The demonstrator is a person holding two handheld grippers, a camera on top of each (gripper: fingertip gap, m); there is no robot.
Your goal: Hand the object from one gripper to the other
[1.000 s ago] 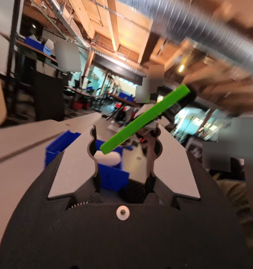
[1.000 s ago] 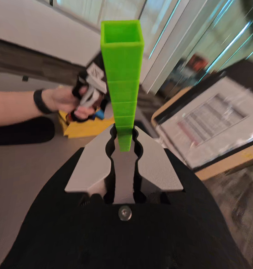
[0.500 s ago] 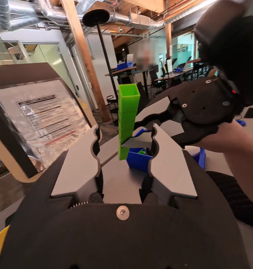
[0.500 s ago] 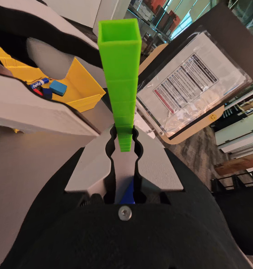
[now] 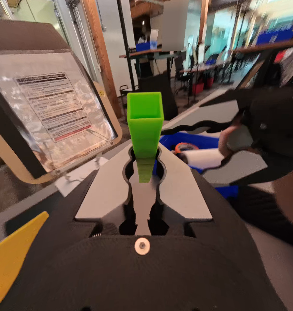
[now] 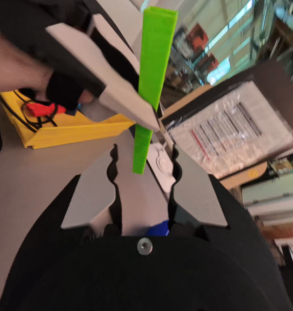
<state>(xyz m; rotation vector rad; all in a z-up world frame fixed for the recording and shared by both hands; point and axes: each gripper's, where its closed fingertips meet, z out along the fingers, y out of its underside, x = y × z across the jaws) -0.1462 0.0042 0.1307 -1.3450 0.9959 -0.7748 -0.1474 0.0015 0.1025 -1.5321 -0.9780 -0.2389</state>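
A bright green hollow square tube (image 5: 145, 134) stands upright between my left gripper's (image 5: 145, 149) fingers, which are shut on its lower part. In the right wrist view the tube (image 6: 155, 67) rises in front of my right gripper (image 6: 144, 148), whose jaws stand wide apart and do not touch it. The left gripper's grey finger (image 6: 118, 90) crosses the tube from the left and clamps it. In the left wrist view the right gripper (image 5: 182, 153) shows at the right, open, held by a hand.
A yellow bin (image 6: 75, 133) with a red item and black cable sits on the grey table (image 6: 41, 176) at left. A blue bin (image 5: 201, 139) holds a tape roll and a white roll. A framed board with a plastic-covered sheet (image 5: 49, 114) stands beyond the table.
My left gripper has closed on the green tube. My right gripper has opened, let go of the tube and drawn back from it.
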